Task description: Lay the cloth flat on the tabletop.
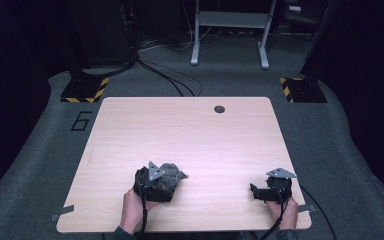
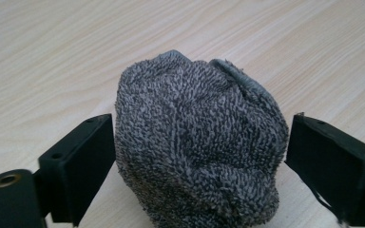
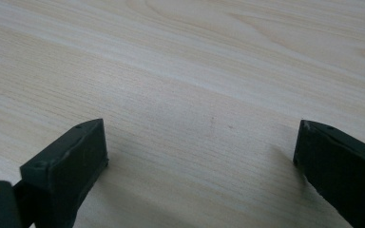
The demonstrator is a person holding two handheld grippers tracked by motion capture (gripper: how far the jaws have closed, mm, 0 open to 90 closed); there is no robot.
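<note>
Because the left gripper [image 2: 197, 156] straddles the bunched grey towel [image 2: 197, 147] with its left jaw against the pile and a sliver of gap at the right, the grip is not yet made. The towel sits on the table [image 1: 190, 130] near the front edge, left of centre. Expect it light, soft and compressible; take the thick middle. The right gripper [image 3: 202, 166] rests open, empty.

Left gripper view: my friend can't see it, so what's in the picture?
A bunched-up grey towel sits on a pale wooden table, between the two black jaws of the left hand-held gripper. The jaws stand on either side of it, with a small gap at the right one.
</note>
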